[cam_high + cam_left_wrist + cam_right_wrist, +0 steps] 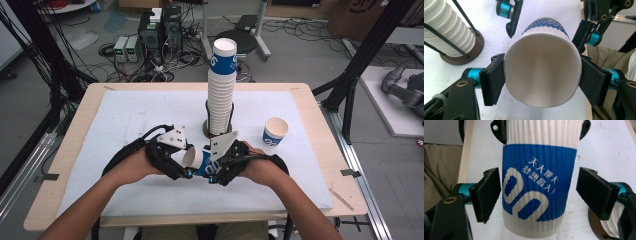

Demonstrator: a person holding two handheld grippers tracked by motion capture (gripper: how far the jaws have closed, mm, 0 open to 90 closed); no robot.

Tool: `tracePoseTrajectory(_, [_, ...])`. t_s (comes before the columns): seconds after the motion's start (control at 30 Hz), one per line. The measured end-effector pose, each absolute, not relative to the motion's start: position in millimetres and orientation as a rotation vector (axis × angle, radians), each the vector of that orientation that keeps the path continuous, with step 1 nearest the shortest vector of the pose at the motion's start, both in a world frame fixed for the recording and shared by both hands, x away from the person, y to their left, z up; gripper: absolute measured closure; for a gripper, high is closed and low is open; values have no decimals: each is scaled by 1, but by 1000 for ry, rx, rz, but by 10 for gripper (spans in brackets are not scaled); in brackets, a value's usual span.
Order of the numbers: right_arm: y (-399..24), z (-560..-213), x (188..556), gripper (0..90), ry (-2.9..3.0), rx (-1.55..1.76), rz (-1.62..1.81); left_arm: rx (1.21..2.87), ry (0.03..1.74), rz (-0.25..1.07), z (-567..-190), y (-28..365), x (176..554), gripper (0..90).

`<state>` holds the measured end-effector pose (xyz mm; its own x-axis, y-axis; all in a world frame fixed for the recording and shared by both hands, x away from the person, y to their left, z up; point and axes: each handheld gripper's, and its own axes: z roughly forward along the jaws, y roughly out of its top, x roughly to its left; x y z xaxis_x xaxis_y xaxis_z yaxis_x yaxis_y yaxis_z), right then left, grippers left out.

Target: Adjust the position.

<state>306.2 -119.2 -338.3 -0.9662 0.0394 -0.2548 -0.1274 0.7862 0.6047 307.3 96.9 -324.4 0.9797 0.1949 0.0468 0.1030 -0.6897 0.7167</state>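
Note:
A white paper cup with a blue band (197, 161) lies on its side just above the table, between both hands. My left gripper (542, 80) is shut on the cup (542, 72) near its open rim, one pad on each side. My right gripper (540, 192) straddles the cup's (539, 182) closed end with its jaws open. One pad is at the cup's wall and the other stands off it. In the high view the left gripper (187, 165) and right gripper (215, 170) face each other in front of the cup stack.
A tall stack of the same cups (221, 95) stands in a wire holder just beyond the hands, also seen as the stack (446, 30) in the left gripper view. One upright cup (274, 131) sits to the right. A white mat (130, 115) covers the wooden table (75, 135).

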Motion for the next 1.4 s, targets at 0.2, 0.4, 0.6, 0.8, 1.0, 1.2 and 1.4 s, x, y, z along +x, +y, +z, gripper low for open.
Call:
tracePoseTrajectory(0.2, [-114,-341,305,270,2731,-113,884,2356,209,166,-326,93,308,277])
tracePoseTrajectory(0.4, [-111,-344,304,276,2738,-117,841,2378,214,167,-328,90,307,276])
tracePoseTrajectory(0.6, [-109,-346,304,284,2750,-90,813,2377,236,187,-330,86,305,257])
tracePoseTrajectory(0.8, [-109,-347,304,283,2760,-47,800,2322,268,182,-333,86,304,221])
tracePoseTrajectory(1.0, [-116,-346,305,286,2750,-19,878,2205,271,166,-332,94,304,208])
tracePoseTrajectory(1.2, [-126,-346,307,287,2739,18,960,2089,244,186,-327,105,301,195])
tracePoseTrajectory(1.4, [-139,-350,309,287,2721,76,1065,1962,266,186,-324,119,299,186])
